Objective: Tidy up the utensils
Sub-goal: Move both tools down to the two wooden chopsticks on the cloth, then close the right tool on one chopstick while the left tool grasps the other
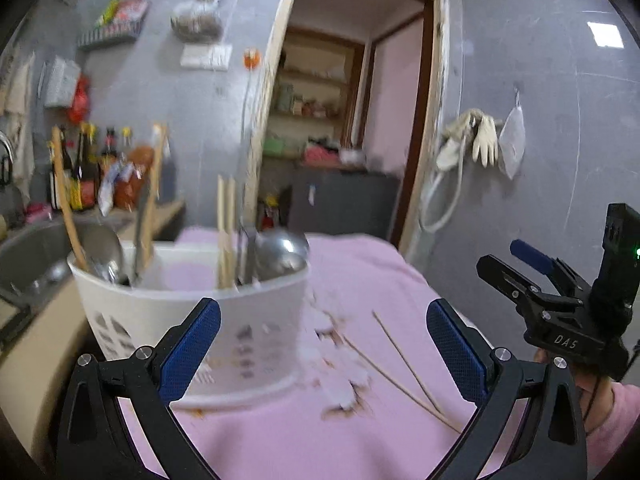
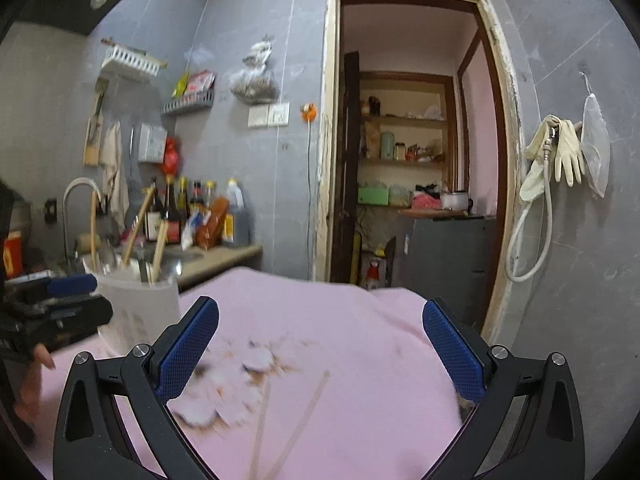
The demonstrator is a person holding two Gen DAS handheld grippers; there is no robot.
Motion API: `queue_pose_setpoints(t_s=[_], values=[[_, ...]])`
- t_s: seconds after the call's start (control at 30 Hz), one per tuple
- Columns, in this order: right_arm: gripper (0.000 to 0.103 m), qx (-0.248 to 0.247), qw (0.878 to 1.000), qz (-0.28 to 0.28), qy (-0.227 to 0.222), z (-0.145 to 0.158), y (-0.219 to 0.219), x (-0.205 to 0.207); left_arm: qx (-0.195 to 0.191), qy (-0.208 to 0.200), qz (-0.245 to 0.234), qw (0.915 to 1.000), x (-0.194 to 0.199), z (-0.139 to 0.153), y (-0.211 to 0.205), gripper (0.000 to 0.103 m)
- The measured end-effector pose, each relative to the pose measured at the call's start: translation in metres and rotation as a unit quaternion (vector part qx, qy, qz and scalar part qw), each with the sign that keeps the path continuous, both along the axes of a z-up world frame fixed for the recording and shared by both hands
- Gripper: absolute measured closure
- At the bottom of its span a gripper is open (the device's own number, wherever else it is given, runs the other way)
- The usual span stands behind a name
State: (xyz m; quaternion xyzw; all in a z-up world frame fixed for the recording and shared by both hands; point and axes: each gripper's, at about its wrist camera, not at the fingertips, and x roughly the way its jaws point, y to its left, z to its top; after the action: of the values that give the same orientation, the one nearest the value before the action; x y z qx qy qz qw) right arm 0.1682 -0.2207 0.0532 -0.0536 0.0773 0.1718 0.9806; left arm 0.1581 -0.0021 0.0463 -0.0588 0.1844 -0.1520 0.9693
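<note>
Both tongs, left [image 1: 323,354] and right [image 2: 320,350], gape empty. Two chopsticks [image 1: 404,372] lie loose on the pink-covered surface [image 1: 280,440], right of the white utensil holder [image 1: 192,320]; picking them up looks next.

Soft, even indoor light; fisheye curvature with dark vignetted corners; motion blur smears the pink cloth [image 2: 360,320] and nearby objects.

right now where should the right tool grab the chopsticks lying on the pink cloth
Grip the chopsticks near mid-length, coming from above with the right tool, jaws straddling the pair crosswise. They lie flat on the pink cloth, nearly touching at the near ends and spreading apart farther away, so one pinch close to that end probably catches both.
</note>
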Motion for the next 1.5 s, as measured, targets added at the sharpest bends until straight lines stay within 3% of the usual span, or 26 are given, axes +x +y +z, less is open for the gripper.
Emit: queue_pose_setpoints(t_s=[0.27,0.43,0.57,0.7,0.87,1.03,1.17,1.27,1.5], values=[[0.0,-0.042,0.996,0.01,0.079,-0.025,-0.017,0.006,0.036,0.125,0.014,0.9913,0.018,-0.025,-0.029,0.002],[0.0,-0.095,0.982,0.016,0.16,-0.047,-0.007,0.023,0.06,0.205,0.025,0.9767,0.032,-0.045,-0.041,0.002],[0.005,-0.117,0.97,0.018,0.212,-0.061,0.0,0.038,0.055,0.236,0.031,0.9697,0.039,-0.057,-0.034,0.002],[0.023,-0.15,0.956,0.026,0.251,-0.074,0.011,0.049,0.046,0.257,0.037,0.9645,0.044,-0.062,-0.028,0.002],[0.031,-0.185,0.937,0.046,0.291,-0.095,0.027,0.059,0.025,0.279,0.046,0.959,0.049,-0.069,-0.018,0.002],[0.046,-0.205,0.937,0.041,0.28,-0.095,0.026,0.056,0.009,0.293,0.036,0.9554,0.051,-0.072,-0.016,0.003],[0.074,-0.225,0.936,0.028,0.268,-0.094,0.019,0.053,0.007,0.293,0.023,0.9559,0.05,-0.066,-0.019,0.003],[0.095,-0.225,0.938,0.029,0.262,-0.092,0.008,0.049,0.002,0.295,0.003,0.9555,0.053,-0.064,-0.025,0.013],[0.099,-0.214,0.939,0.029,0.269,-0.092,-0.018,0.024,0.032,0.296,-0.042,0.9537,0.072,-0.063,-0.055,0.046]])
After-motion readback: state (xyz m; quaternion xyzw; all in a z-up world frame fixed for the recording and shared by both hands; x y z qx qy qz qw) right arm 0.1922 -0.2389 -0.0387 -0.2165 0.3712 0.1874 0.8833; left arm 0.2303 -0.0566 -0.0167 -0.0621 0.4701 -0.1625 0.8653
